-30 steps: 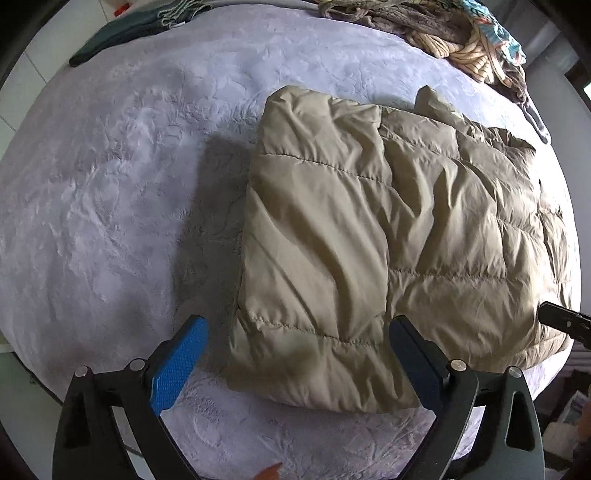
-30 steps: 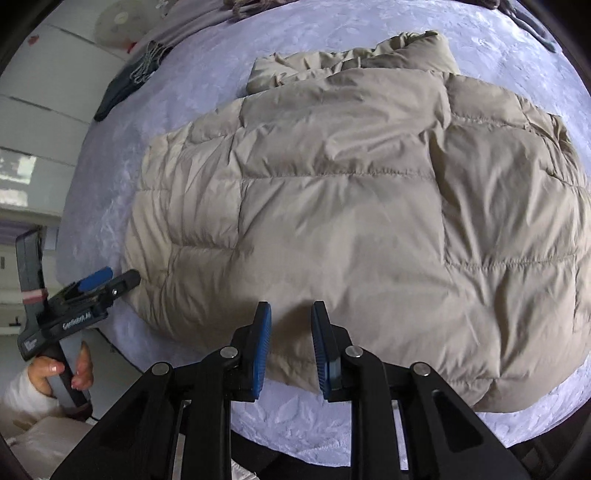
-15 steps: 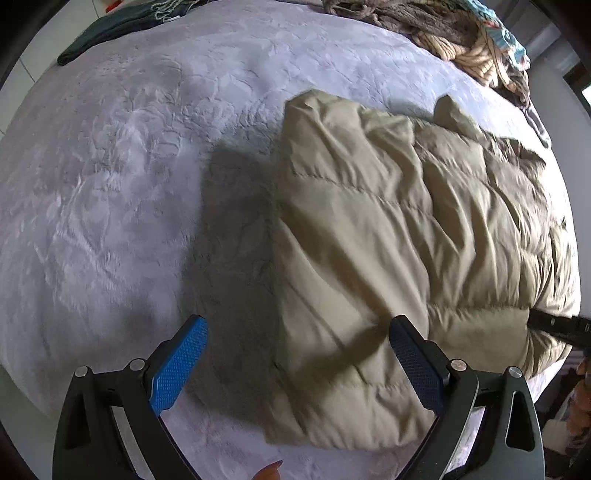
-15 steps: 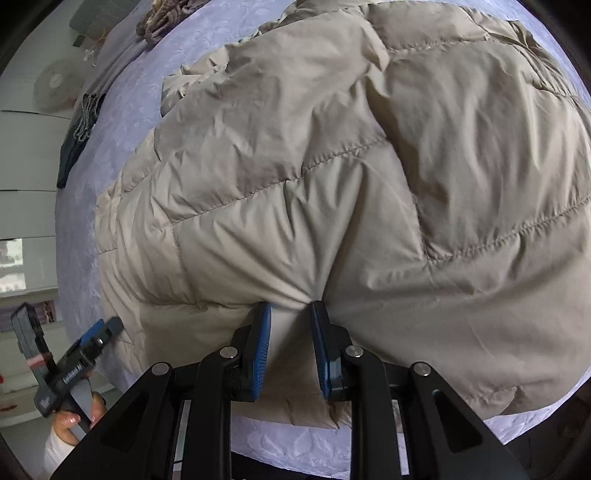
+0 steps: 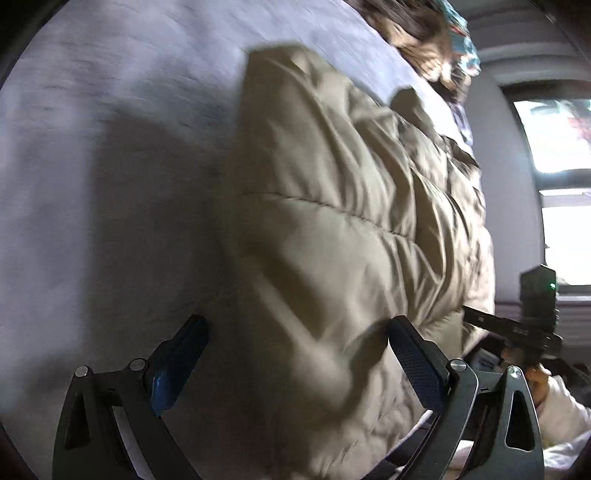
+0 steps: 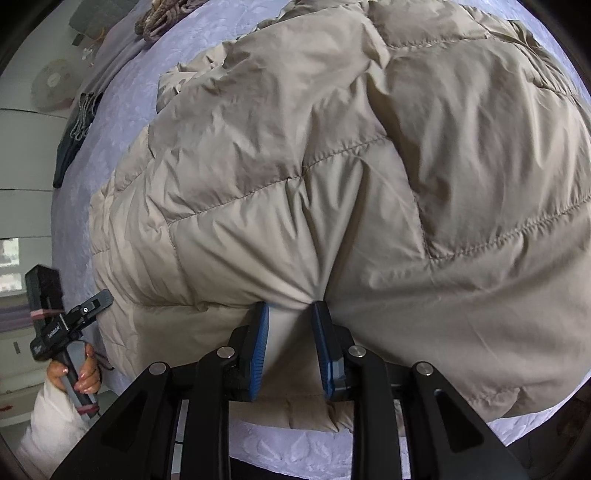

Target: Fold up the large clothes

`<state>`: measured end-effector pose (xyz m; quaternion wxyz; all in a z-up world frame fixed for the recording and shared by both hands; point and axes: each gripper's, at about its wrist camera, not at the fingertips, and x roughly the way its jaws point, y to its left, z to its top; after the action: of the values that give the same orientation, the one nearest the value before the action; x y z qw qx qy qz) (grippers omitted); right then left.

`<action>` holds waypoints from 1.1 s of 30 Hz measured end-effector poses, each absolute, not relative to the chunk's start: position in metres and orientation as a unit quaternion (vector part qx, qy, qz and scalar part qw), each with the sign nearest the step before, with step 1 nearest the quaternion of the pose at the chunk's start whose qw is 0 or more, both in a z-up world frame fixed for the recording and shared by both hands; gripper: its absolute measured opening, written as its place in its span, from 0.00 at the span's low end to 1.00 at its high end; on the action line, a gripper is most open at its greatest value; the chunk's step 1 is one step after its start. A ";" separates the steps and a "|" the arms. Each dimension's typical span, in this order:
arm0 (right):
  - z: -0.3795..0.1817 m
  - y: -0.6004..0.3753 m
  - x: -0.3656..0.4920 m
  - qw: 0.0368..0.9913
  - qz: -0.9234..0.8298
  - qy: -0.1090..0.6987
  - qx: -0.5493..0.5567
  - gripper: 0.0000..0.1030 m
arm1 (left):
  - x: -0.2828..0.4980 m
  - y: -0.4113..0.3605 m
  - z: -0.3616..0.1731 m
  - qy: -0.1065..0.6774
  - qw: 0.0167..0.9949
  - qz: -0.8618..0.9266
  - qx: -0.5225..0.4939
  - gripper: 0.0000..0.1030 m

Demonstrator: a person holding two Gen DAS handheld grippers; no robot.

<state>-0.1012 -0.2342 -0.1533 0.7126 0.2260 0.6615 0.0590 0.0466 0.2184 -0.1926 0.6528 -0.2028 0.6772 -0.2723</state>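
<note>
A beige quilted puffer jacket [image 5: 332, 206] lies folded on a pale lavender bed cover [image 5: 92, 155]. My left gripper [image 5: 295, 354] is open wide, its jaws straddling the jacket's near left edge; the view is motion-blurred. My right gripper [image 6: 290, 325] is shut on a pinch of the jacket's near hem [image 6: 291, 295], with fabric bunched between the blue pads and the jacket [image 6: 332, 166] puffed up ahead of it. The left gripper also shows at the left in the right wrist view [image 6: 99, 301]. The right gripper's body shows at the right in the left wrist view [image 5: 517, 328].
A heap of other clothes [image 5: 424, 33] lies at the far end of the bed. A dark garment [image 6: 74, 136] lies on the bed's far left edge. A bright window [image 5: 554, 147] is to the right. The bed's near edge [image 6: 295, 454] is just below my right gripper.
My left gripper has swung in low and fast toward the jacket's left edge. My right gripper keeps its pinch on the hem and has pushed in, bunching the fabric higher.
</note>
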 end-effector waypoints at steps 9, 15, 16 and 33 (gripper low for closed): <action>-0.151 -0.221 -0.103 0.720 0.054 0.656 0.218 0.33 | 0.073 0.162 -0.213 0.691 0.598 -0.354 -0.198 0.56; -0.115 -0.205 -0.101 0.766 0.064 0.621 0.152 0.34 | 0.072 0.168 -0.193 0.686 0.591 -0.365 -0.216 0.28; -0.110 -0.205 -0.100 0.776 0.064 0.610 0.145 0.32 | 0.071 0.168 -0.189 0.685 0.593 -0.364 -0.214 0.28; -0.190 -0.256 -0.031 0.759 0.111 0.594 0.242 0.03 | 0.052 0.056 -0.027 0.675 0.643 -0.298 -0.207 0.28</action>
<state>-0.0307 -0.2562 -0.1902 0.7594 0.2418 0.5936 0.1115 0.0521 0.0562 -0.0270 0.6425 -0.2072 0.6751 -0.2976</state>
